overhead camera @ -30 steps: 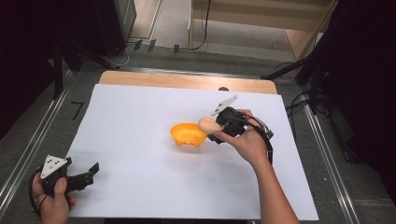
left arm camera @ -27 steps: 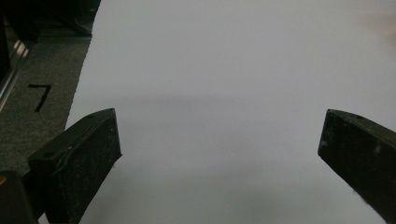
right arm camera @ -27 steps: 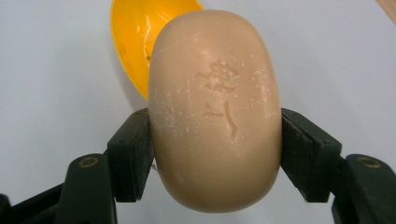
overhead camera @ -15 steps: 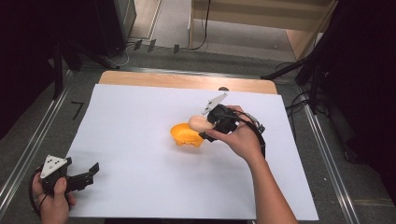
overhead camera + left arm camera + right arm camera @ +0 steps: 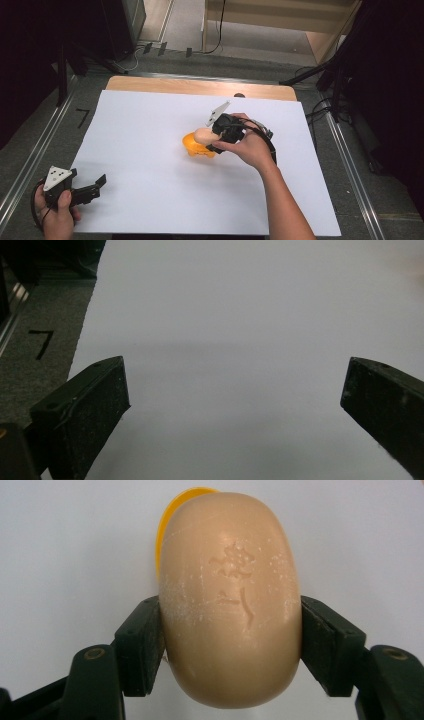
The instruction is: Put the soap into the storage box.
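Right gripper [image 5: 210, 140] has slid left across the white sheet [image 5: 150, 145] since the earlier high views, carrying the beige soap bar [image 5: 202, 135] from beside the orange dish [image 5: 197, 149] to over it. Jaws clamped on the bar's two long sides, grip unchanged; right gripper view shows the soap [image 5: 230, 595] pinched between both pads, embossed mark facing the camera. Left gripper [image 5: 92, 187] sits at the near-left corner of the sheet in the same spot as before, jaws spread wide with nothing between them, bare paper [image 5: 235, 340] ahead.

Judgement: soap is being brought to the dish for set-down, so release probably comes next, once it is low enough.

Hard to tell: whether the bar already touches the dish or hangs just above. From the right gripper, soap covers nearly all of the dish, a yellow-orange rim sliver [image 5: 170, 515] peeking at upper left. Dish depth and contents hidden. Right hand [image 5: 250, 147] covers the gripper body.
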`<state>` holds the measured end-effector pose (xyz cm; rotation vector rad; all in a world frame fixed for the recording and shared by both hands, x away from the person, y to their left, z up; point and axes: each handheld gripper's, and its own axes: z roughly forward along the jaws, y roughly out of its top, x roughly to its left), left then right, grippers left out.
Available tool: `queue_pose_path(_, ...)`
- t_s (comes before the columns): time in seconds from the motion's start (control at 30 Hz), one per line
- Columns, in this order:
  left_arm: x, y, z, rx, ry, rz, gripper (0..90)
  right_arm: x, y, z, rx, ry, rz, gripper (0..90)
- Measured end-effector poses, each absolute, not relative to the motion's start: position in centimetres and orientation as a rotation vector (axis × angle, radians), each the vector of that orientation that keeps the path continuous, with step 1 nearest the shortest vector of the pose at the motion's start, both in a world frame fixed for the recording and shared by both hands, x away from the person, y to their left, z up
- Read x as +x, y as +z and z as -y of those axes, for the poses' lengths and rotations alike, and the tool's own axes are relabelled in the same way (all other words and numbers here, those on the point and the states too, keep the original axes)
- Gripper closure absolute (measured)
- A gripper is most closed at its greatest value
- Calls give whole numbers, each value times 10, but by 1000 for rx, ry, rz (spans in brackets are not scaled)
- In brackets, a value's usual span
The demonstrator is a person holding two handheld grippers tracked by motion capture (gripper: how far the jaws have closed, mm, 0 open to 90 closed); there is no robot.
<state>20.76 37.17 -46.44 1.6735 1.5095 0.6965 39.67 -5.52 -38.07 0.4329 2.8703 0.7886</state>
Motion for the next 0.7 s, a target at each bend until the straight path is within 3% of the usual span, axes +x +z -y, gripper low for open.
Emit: queue_pose_path(0.7,208,-464,-372,1676,693,-1510,0,408,-400,37,403,645,-2998,335)
